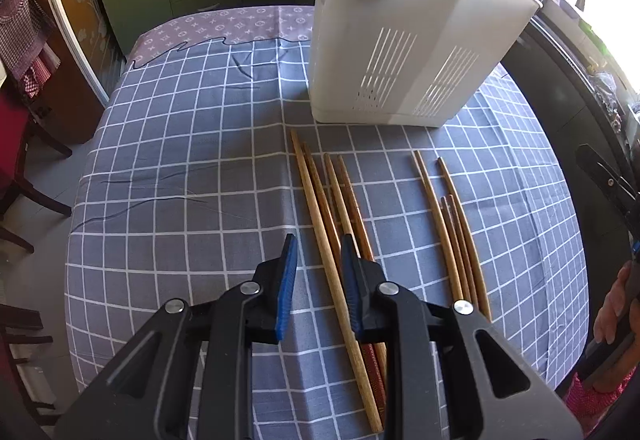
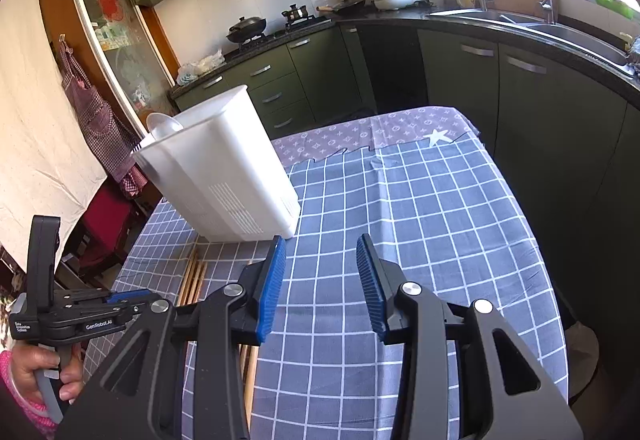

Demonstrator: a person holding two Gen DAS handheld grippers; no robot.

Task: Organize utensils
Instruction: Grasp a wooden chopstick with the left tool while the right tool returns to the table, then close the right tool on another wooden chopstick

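Between the left gripper's [image 1: 318, 252] parted, empty jaws lies a chopstick [image 1: 320, 208], axis 11-to-5; right gripper [image 2: 322, 260] open, farther off.

The left black plastic two-finger gripper [image 1: 318, 272] and the right black plastic two-finger gripper [image 2: 322, 280] each have ribbed blue pads and round silver screws on angular arms. White lettering marks the left tool's side body. The person wears a pink patterned sleeve [image 2: 34, 410].
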